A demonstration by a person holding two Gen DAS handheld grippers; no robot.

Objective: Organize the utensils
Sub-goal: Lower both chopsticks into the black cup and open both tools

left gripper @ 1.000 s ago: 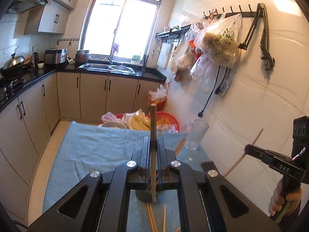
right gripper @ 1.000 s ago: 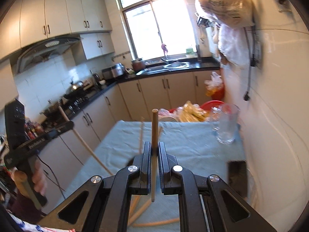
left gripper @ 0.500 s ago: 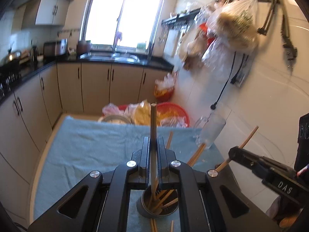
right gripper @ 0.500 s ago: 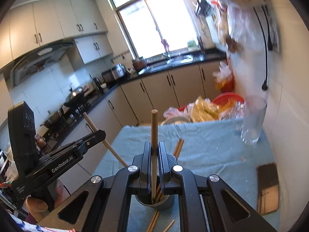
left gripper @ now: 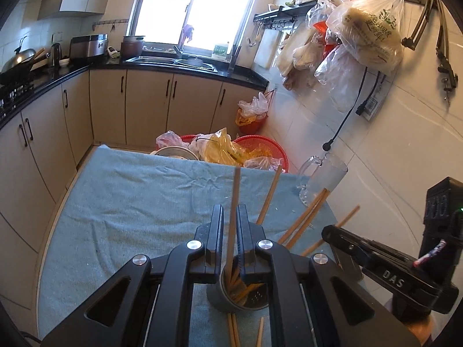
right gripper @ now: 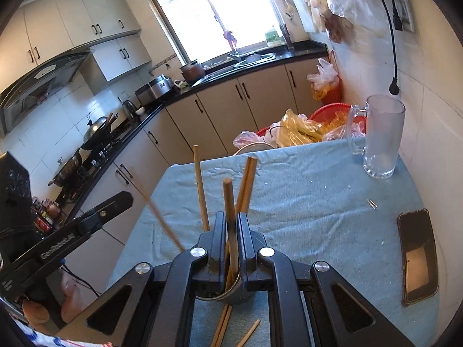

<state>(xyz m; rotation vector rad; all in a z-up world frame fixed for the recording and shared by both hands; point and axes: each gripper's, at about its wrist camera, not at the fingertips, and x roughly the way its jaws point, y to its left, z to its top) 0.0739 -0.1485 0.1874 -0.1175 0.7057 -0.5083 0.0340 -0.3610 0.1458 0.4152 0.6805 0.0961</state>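
While each tool [left gripper: 230,217] [right gripper: 230,225] pinches a chopstick [left gripper: 233,202] [right gripper: 230,211], both hover over the holder [left gripper: 231,300].

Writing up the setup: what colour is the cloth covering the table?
Pale blue-green cloth, clearest in the right wrist view.

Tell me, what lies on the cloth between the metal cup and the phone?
In the right wrist view, only bare blue cloth lies between the cup and the phone, with a few small crumbs on it.
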